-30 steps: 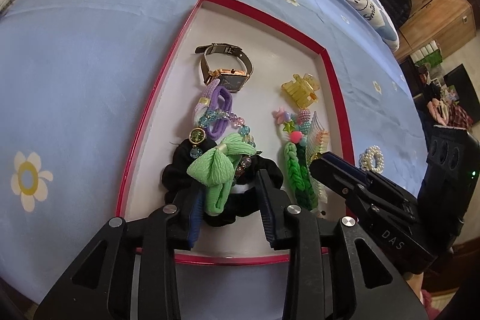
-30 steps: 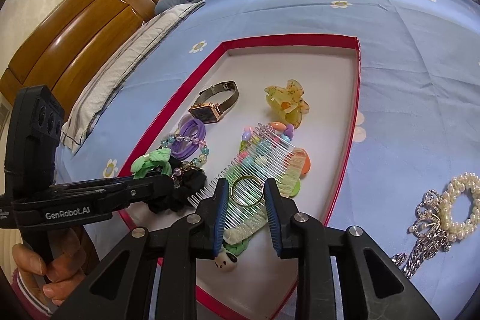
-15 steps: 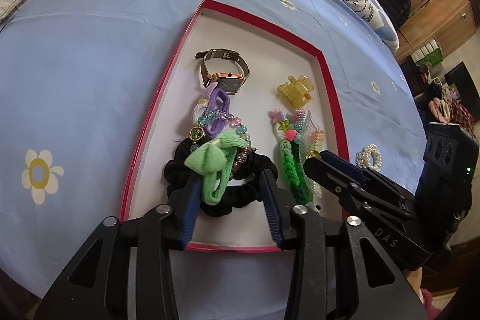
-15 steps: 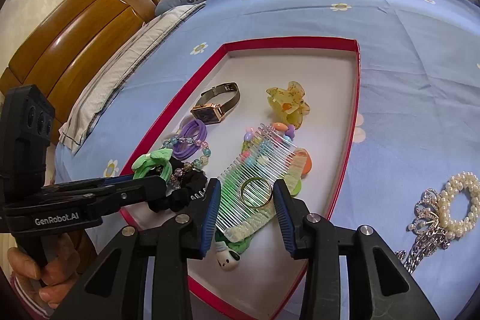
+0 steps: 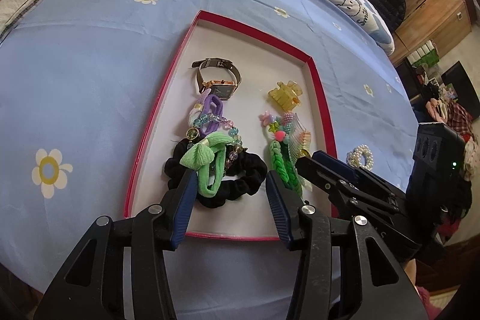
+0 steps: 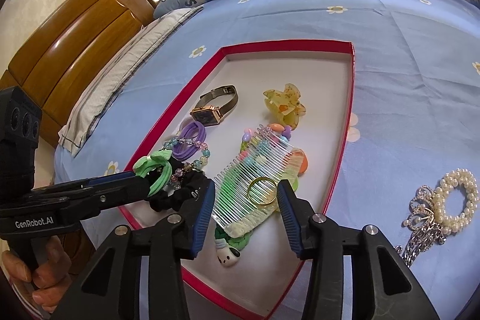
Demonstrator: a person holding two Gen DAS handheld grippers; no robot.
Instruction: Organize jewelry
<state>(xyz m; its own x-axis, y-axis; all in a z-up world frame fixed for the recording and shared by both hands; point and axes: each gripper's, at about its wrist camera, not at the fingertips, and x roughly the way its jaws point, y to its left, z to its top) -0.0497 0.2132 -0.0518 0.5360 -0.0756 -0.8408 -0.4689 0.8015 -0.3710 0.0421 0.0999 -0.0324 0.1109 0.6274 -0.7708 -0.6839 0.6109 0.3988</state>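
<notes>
A red-rimmed white tray [image 5: 320, 92] [image 6: 345, 137] lies on the blue bedsheet. It holds a watch [image 6: 214, 107], a yellow claw clip [image 6: 285, 107], a purple hair tie [image 6: 193, 137], a beaded bracelet, a green bow tie [image 5: 207, 158] on a black scrunchie [image 5: 240, 188], a green braid and a clear comb [image 6: 255, 185]. A gold ring [image 6: 262, 191] lies on the comb. My right gripper [image 6: 246, 200] is open around the ring, empty. My left gripper [image 5: 229, 191] is open above the scrunchie, empty.
A pearl bracelet [image 6: 457, 197] [image 5: 360, 156] and a silver crown charm with chain [image 6: 423, 215] lie on the sheet right of the tray. A wooden headboard [image 6: 75, 50], pillows and a folded quilt border the bed. Wardrobes stand at far right.
My right gripper has opened and let go of the gold ring, which now rests on the comb. Both grippers have drawn back a little from the tray.
</notes>
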